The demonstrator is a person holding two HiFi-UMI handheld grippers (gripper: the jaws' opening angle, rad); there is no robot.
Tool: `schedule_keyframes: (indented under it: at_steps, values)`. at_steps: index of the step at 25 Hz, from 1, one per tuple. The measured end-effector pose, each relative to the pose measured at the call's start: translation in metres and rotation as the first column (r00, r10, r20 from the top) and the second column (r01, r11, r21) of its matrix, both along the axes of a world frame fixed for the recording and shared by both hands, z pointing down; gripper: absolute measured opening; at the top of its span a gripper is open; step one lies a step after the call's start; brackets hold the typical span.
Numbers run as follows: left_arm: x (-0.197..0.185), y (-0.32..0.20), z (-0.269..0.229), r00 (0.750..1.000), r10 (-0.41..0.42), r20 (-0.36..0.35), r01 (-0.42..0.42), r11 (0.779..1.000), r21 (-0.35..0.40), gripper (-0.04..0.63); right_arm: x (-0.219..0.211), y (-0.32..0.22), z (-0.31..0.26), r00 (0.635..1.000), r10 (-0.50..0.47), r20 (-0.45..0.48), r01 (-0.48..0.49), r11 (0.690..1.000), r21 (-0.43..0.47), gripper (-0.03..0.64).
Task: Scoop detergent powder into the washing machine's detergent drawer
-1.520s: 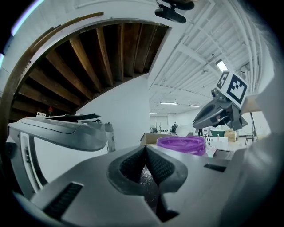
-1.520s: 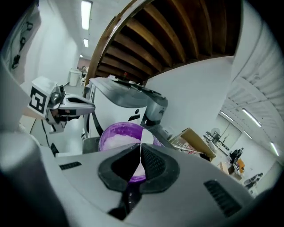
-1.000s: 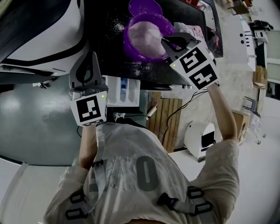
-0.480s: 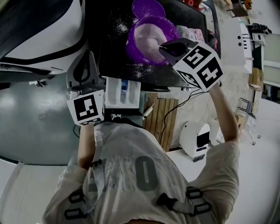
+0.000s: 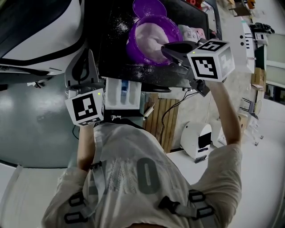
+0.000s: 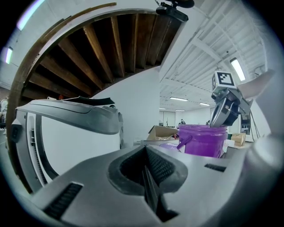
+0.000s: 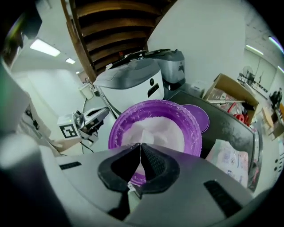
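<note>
A purple bucket (image 5: pixel 153 38) (image 7: pixel 155 128) (image 6: pixel 203 139) of white detergent powder stands on the black top (image 5: pixel 111 44), with its lid (image 5: pixel 149 8) behind it. My right gripper (image 5: pixel 164 48) (image 7: pixel 140 145) hangs over the bucket's near rim, shut, and a small white piece that looks like a scoop handle shows between its jaws. The scoop blends into the powder. The white detergent drawer (image 5: pixel 122 92) is pulled out below the black top. My left gripper (image 5: pixel 90 52) (image 6: pixel 145 146) is left of the drawer, shut on nothing.
The white washing machine body (image 5: pixel 44 40) (image 7: pixel 128 82) fills the left. Spilled powder dots the black top. A detergent bag (image 5: pixel 196 32) (image 7: pixel 228 159) lies right of the bucket. A wooden pallet (image 5: pixel 167 122), a cable and a white device (image 5: pixel 200 140) are on the floor.
My right gripper has rolled over the bucket, so its marker cube now shows another face. The left gripper has drifted slightly up and left beside the drawer.
</note>
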State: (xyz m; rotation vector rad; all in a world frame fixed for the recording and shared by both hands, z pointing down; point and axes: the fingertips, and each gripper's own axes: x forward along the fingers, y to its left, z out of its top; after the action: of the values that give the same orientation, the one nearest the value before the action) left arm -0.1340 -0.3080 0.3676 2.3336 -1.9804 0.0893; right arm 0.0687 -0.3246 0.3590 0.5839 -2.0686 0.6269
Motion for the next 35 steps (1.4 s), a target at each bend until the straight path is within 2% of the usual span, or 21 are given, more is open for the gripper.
schedule_keyframes:
  at_steps: [3, 5, 10, 14, 17, 26, 29, 32, 35]
  values:
    - [0.002, 0.0, -0.004, 1.0, 0.003, 0.003, -0.003, 1.0, 0.005, 0.021, -0.002, 0.001, -0.008, 0.989, 0.093, 0.112, -0.085, 0.993, -0.077, 0.011]
    - [0.003, 0.001, -0.009, 1.0, 0.005, 0.008, -0.005, 1.0, 0.012, 0.021, -0.004, 0.001, -0.016, 0.964, 0.169, 0.203, -0.142, 0.98, -0.142, 0.011]
    - [0.008, 0.002, -0.021, 1.0, 0.014, 0.026, -0.015, 0.999, 0.037, 0.021, -0.008, 0.0, -0.038, 0.856, 0.319, 0.407, -0.221, 0.937, -0.27, 0.011]
    - [0.013, 0.003, -0.033, 0.999, 0.021, 0.048, -0.024, 0.998, 0.058, 0.021, -0.002, 0.001, -0.052, 0.771, 0.391, 0.503, -0.255, 0.913, -0.319, 0.011]
    - [0.015, 0.009, -0.044, 0.999, 0.017, 0.049, -0.021, 0.997, 0.073, 0.021, 0.002, 0.005, -0.064, 0.688, 0.447, 0.571, -0.271, 0.889, -0.369, 0.011]
    - [0.028, 0.026, -0.081, 0.994, 0.025, 0.108, -0.039, 0.99, 0.136, 0.021, 0.019, 0.024, -0.088, 0.401, 0.573, 0.715, -0.275, 0.82, -0.503, 0.011]
    - [0.037, 0.036, -0.089, 0.99, 0.041, 0.132, -0.06, 0.987, 0.148, 0.021, 0.026, 0.037, -0.088, 0.304, 0.611, 0.731, -0.257, 0.791, -0.555, 0.011]
    - [0.051, 0.047, -0.094, 0.989, 0.052, 0.138, -0.073, 0.985, 0.156, 0.021, 0.036, 0.054, -0.083, 0.25, 0.644, 0.724, -0.237, 0.765, -0.599, 0.011]
    - [0.061, 0.057, -0.097, 0.988, 0.058, 0.145, -0.081, 0.984, 0.161, 0.021, 0.043, 0.072, -0.08, 0.214, 0.655, 0.725, -0.223, 0.755, -0.616, 0.011]
